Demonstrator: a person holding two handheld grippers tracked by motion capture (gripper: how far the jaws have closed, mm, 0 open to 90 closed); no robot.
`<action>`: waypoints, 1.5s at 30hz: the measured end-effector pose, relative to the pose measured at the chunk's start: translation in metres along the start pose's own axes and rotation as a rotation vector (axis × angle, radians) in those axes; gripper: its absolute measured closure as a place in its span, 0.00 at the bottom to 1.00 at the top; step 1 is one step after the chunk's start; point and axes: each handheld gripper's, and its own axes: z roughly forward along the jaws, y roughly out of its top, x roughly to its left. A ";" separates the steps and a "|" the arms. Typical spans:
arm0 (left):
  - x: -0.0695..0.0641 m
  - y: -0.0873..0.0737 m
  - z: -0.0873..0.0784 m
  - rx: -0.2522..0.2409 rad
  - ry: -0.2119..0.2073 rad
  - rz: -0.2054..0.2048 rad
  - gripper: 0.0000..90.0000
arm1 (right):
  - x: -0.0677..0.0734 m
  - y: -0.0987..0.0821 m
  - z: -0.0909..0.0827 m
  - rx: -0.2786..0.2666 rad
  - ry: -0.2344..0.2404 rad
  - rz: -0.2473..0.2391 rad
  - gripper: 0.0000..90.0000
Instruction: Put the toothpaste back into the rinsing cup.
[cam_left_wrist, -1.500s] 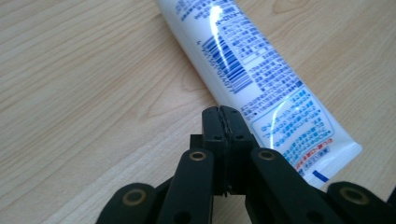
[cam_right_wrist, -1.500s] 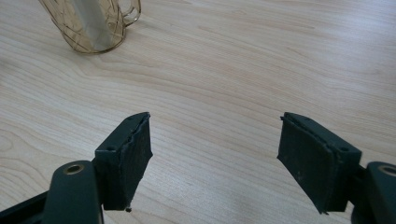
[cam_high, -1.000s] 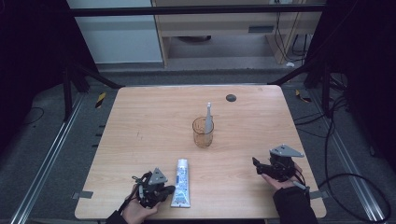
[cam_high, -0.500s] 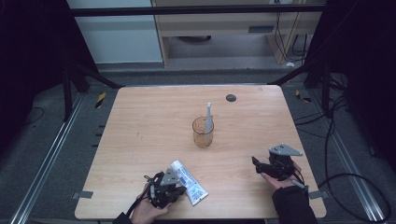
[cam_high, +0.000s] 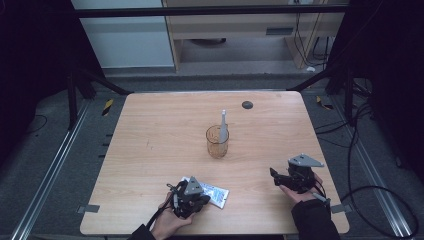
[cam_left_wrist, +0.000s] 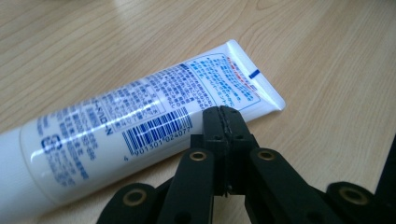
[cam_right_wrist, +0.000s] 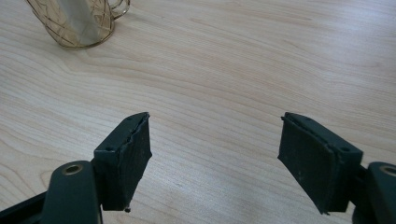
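White tube (cam_left_wrist: 116, 126) cap end cut off, left tool (cam_left_wrist: 223, 113) closed against it.

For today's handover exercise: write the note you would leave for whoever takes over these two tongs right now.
Left tongs: jaws shut, holding nothing, tips at the side of the toothpaste tube.
Right tongs: jaws wide open, over bare table.
Things: tube lies flat near the front edge, slanted; amber glass with a toothbrush stands mid-table.
Done: tube has been nudged from lengthwise to slanted.
Left: probably grasp the tube; it is not yet lifted.
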 end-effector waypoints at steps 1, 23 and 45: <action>0.000 0.002 0.001 0.000 0.002 0.000 0.99 | -0.001 0.000 0.001 -0.002 -0.004 -0.007 0.28; 0.008 0.019 0.017 -0.012 0.052 0.001 0.99 | 0.001 0.001 0.004 0.004 -0.011 -0.028 0.28; 0.022 0.029 0.013 -0.054 0.085 -0.034 0.99 | 0.002 0.001 0.005 0.010 -0.010 -0.032 0.28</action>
